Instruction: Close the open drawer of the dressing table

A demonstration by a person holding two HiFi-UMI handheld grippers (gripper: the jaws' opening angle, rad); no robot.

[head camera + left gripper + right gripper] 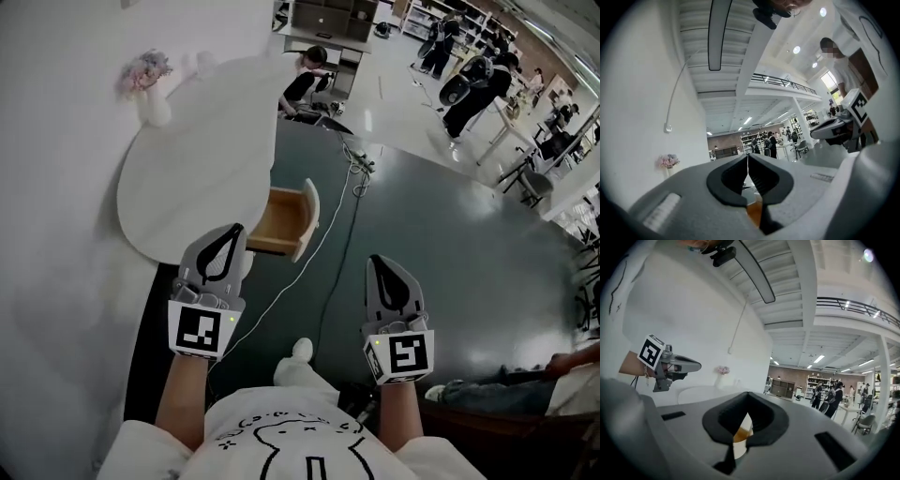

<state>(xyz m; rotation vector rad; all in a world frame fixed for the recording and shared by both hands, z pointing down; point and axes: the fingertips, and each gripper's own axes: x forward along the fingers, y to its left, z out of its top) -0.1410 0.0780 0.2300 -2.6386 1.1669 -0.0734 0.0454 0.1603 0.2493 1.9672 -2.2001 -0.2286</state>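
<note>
Jaws pressed together and empty, left gripper (232, 231) and right gripper (377, 261) hover near the open drawer (286, 220), seemingly not yet touching; its front needs a push inward

Held side by side, left tongs (233, 230) and right tongs (376, 261) have jaws pressed together, empty.

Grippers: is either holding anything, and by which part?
Nothing is held. The left gripper and right gripper both have their jaws closed together on nothing, near the open drawer.
</note>
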